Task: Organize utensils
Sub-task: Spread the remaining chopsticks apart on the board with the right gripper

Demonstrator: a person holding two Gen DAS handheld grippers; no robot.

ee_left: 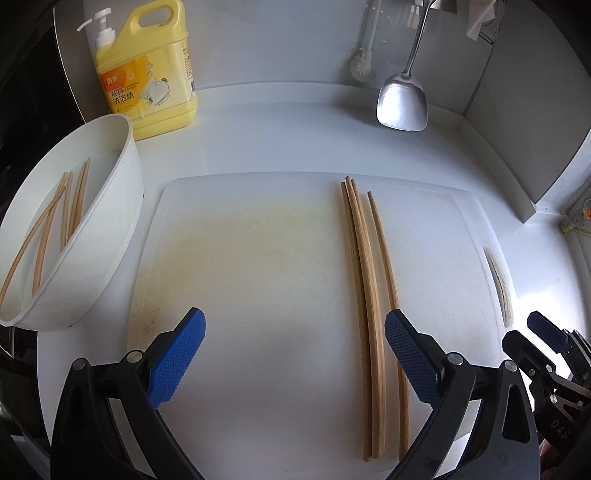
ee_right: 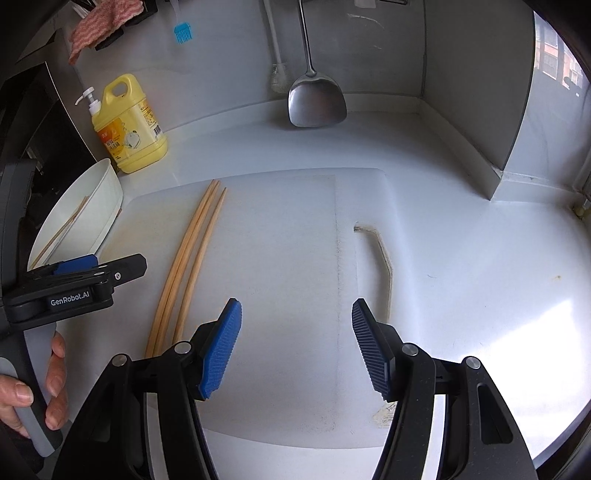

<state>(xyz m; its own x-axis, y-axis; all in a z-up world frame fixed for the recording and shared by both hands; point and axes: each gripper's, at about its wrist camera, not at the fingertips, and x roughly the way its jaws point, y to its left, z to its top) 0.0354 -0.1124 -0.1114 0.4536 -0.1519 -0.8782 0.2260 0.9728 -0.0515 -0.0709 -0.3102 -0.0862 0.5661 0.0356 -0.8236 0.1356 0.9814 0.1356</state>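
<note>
Three wooden chopsticks [ee_left: 364,266] lie side by side on the white cutting board [ee_left: 258,258], running front to back; they also show in the right wrist view [ee_right: 188,254]. Several more chopsticks [ee_left: 55,221] lie in water in a white bowl [ee_left: 110,229] left of the board. My left gripper [ee_left: 295,354] is open and empty above the board's near part; its right finger is beside the chopsticks. My right gripper [ee_right: 295,343] is open and empty over the board's right half, right of the chopsticks.
A yellow dish-soap bottle [ee_left: 147,70] stands at the back left. A steel spatula [ee_left: 402,99] and a white brush [ee_left: 362,62] hang against the back wall. A grey wall panel [ee_left: 517,129] closes the right side. A pink cloth [ee_right: 103,26] hangs at the upper left.
</note>
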